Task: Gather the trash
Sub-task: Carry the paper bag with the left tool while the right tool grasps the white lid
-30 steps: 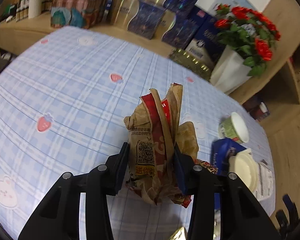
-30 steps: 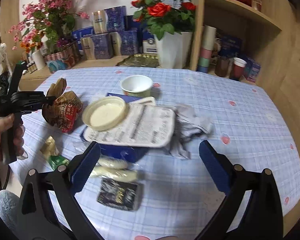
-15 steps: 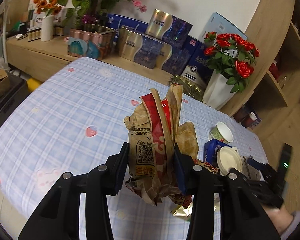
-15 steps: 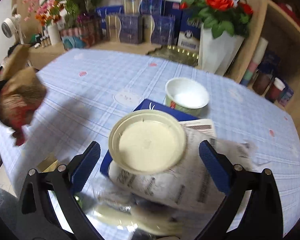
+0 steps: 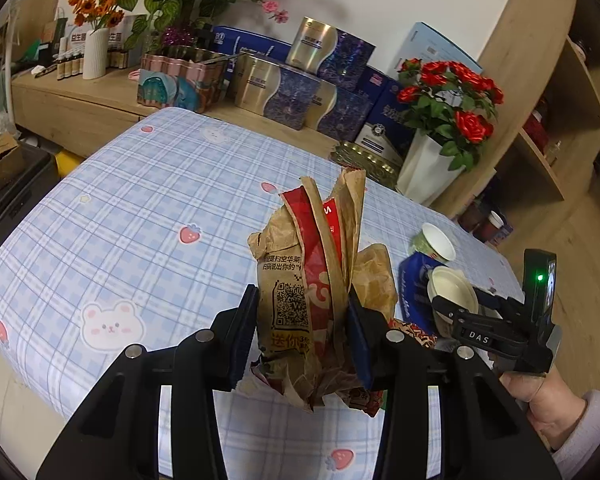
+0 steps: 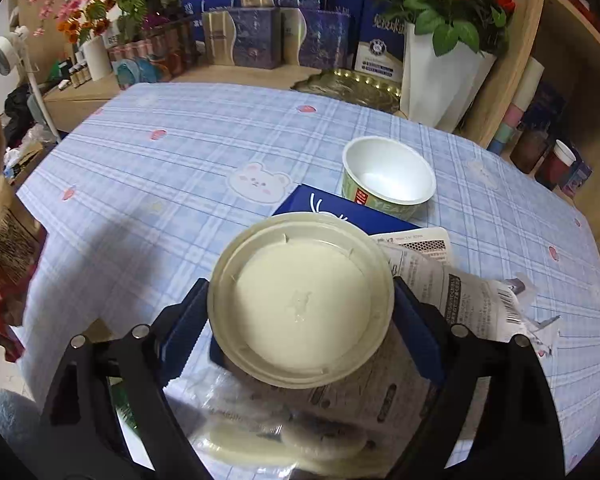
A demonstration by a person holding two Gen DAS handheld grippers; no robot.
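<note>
My left gripper (image 5: 300, 328) is shut on a crumpled brown and red paper bag (image 5: 316, 280) and holds it above the table's near left part; the bag also shows at the left edge of the right wrist view (image 6: 4, 240). My right gripper (image 6: 300, 316) is closed around a round cream plastic lid (image 6: 300, 304), its pads touching both sides of the rim. The lid lies over a printed paper sheet (image 6: 460, 296) and a blue box (image 6: 320, 204). A white and green paper bowl (image 6: 388, 176) stands behind them. Clear wrappers (image 6: 284, 436) lie under the gripper.
The table has a blue checked cloth (image 5: 148, 216). A white vase of red roses (image 6: 440, 68) and a gold tray (image 6: 352, 84) stand at its far edge. Gift boxes (image 5: 292, 88) and flowers line a wooden shelf behind. A dark bin (image 5: 12, 196) stands left of the table.
My right gripper has moved in onto the cream lid and closed from wide open to gripping its rim. My left gripper has lifted and drawn back with the paper bag.
</note>
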